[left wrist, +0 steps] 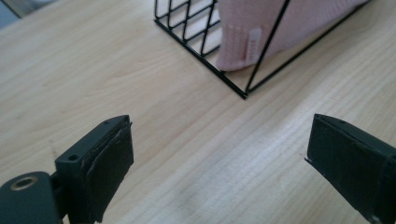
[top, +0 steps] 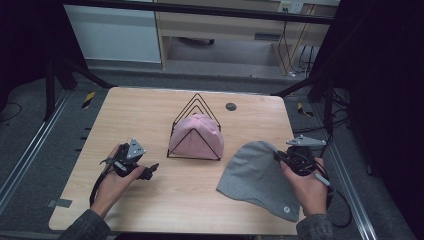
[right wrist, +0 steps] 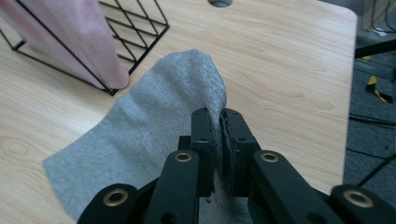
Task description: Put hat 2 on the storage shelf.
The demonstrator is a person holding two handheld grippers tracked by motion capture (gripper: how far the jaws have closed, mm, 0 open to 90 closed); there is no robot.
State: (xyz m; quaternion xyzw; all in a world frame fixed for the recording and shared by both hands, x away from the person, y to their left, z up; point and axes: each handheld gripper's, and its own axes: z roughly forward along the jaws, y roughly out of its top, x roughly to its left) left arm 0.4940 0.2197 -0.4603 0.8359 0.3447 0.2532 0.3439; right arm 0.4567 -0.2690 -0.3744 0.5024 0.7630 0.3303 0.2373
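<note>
**Right tongs pinching grey hat, left tongs idling open**

Right tongs [right wrist: 217, 128] are clamping a fold of the grey hat [top: 257, 177], jaws nearly together with cloth squeezed between the pads. In the high view the right tongs [top: 280, 156] are sitting at about 4 o'clock on the table [top: 150, 115], at the hat's 2 o'clock edge, with the person's right hand [top: 311, 189] coming in from 6 o'clock. The pinched edge is lifting off the wood; the rest of the hat is draping down and lying flat toward 7 o'clock. In the right gripper view the grey hat [right wrist: 140, 140] is spreading out from the jaws toward 9 o'clock, its far tip lying just beside the rack's corner.

Left tongs [left wrist: 219, 158] are standing wide open, nothing between the pads, bare table showing in the gap. In the high view the left tongs [top: 152, 169] are sitting at about 8 o'clock on the table, pointing toward 3 o'clock, held in the left hand [top: 112, 185], near the rack but apart from it.

Black wire rack [top: 196, 131] is standing at table centre, triangular frames upright. Pink hat [top: 195, 136] is sitting inside it, poking out at the front. From the left gripper view the pink hat [left wrist: 243, 37] is showing a small label, at 12 o'clock from the jaws.

Small dark round disc [top: 230, 106] is lying at 1 o'clock of the rack, well apart from both hats.
</note>
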